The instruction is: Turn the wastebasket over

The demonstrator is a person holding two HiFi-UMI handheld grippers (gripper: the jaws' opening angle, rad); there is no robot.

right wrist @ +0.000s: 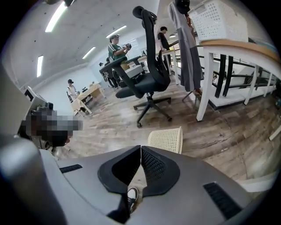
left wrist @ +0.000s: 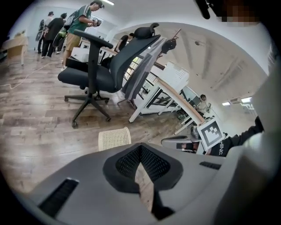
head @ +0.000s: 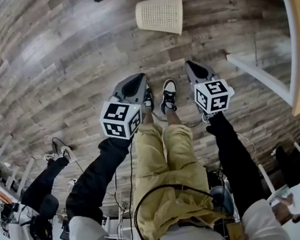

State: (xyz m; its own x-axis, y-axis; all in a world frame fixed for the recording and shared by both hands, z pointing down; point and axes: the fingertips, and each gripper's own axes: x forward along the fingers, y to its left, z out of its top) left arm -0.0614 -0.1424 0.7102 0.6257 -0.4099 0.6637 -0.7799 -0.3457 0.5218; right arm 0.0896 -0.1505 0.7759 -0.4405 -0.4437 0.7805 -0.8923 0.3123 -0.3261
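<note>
The cream mesh wastebasket (head: 160, 15) rests on the wood floor ahead of me, and seems to lie on its side with its wider rim end to the right. It also shows beyond the jaws in the left gripper view (left wrist: 115, 138) and the right gripper view (right wrist: 167, 139). My left gripper (head: 142, 79) hangs above the floor, short of the basket and to its left, with its jaws together and nothing between them (left wrist: 141, 146). My right gripper (head: 191, 65) is level with it on the right, also shut and empty (right wrist: 141, 148). Neither touches the basket.
A black office chair (right wrist: 147, 83) stands beyond the basket. A white desk leg (head: 260, 76) and a wooden desktop (head: 297, 40) run along the right. The person's shoes (head: 168, 94) are between the grippers. Other people stand far back (left wrist: 77, 26).
</note>
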